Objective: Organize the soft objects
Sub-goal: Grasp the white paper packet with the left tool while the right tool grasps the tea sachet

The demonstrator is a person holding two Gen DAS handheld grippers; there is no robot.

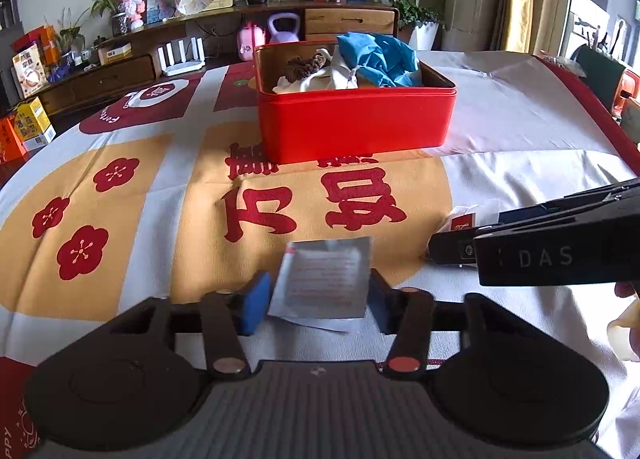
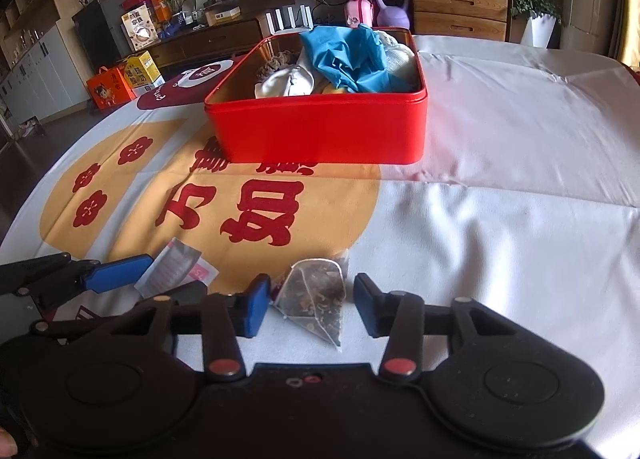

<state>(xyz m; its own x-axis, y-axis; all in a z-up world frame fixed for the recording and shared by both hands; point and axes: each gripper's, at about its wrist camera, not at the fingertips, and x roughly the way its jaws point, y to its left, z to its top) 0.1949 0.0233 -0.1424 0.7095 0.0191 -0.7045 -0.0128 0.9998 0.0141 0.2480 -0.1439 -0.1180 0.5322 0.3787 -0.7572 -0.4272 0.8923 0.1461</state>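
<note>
A table draped in a white cloth (image 2: 500, 219) printed with an orange disc, red characters and red blossoms fills both views; a wooden sideboard (image 2: 460, 7) with plants and boxes lines the far wall.

Left gripper (image 1: 316, 295): the jaws stand partly open, the blue pads (image 1: 256, 299) flanking a flat white paper sachet (image 1: 324, 283) that lies on the cloth. The left pad sits at the sachet's edge; whether either pad presses on it cannot be told.

Right gripper (image 2: 310, 301): the jaws stand partly open around a clear pyramid tea bag (image 2: 316, 299) filled with dark leaf, which rests on the cloth. The left pad is at the bag's corner, while a gap shows between the bag and the right pad.

The two grippers sit side by side near the table's front edge, the sachet just left of the tea bag. In the left wrist view the right gripper enters from the right, with a small white packet (image 1: 464, 221) bearing a red label beyond it.

Farther back, near the middle of the table, stands an open red tin (image 2: 320, 131). It holds a crumpled blue cloth (image 2: 348, 55), a white fabric piece (image 2: 286, 85) and a brown tufted item (image 2: 276, 61).
</note>
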